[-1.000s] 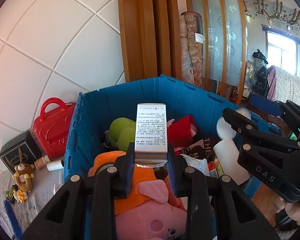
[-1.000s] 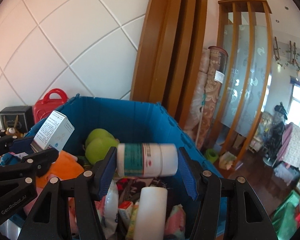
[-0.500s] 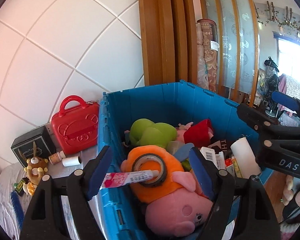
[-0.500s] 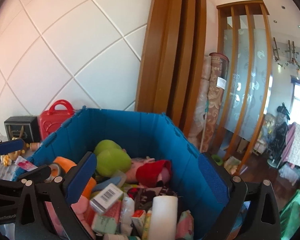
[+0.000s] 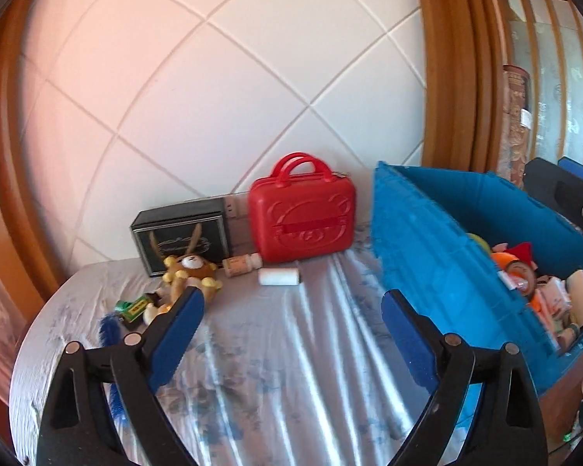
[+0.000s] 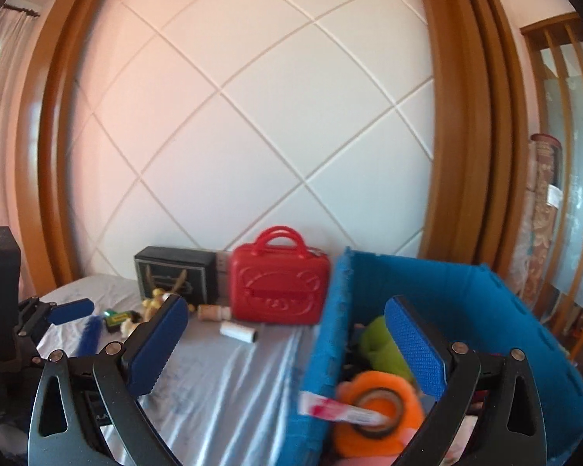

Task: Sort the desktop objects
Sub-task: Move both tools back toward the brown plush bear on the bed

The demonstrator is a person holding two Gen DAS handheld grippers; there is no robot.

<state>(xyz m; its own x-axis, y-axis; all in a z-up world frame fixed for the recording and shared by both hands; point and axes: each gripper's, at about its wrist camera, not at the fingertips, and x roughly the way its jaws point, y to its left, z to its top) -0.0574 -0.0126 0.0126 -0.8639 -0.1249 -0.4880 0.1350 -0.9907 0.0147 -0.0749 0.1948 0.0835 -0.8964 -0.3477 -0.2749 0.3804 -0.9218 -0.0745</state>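
Both hand-held grippers have swung away from the blue crate toward the desk since a second ago, when the left clamped a white box and the right a white bottle; now the left hand-held gripper (image 5: 293, 320) stands wide and holds nothing, over the wrinkled pale cloth of the desk (image 5: 291, 369); beyond its left finger lie a blue brush (image 5: 109, 330), a small green item (image 5: 132, 308) and a brown plush bear (image 5: 188, 270); behind the bear stands a black box (image 5: 182, 235); ahead, between the fingers, lie a small bottle (image 5: 241, 264) and a white roll (image 5: 279, 276), with a red case (image 5: 302, 219) just behind them; to the right sits the blue crate (image 5: 427, 256), toys showing inside; the right hand-held gripper (image 6: 287, 336) is likewise wide and empty, straddling the crate's near wall; under its right finger, inside the crate, an orange plush (image 6: 373, 419) carries a tape ring (image 6: 379, 411), and a green plush (image 6: 381, 343) lies behind.
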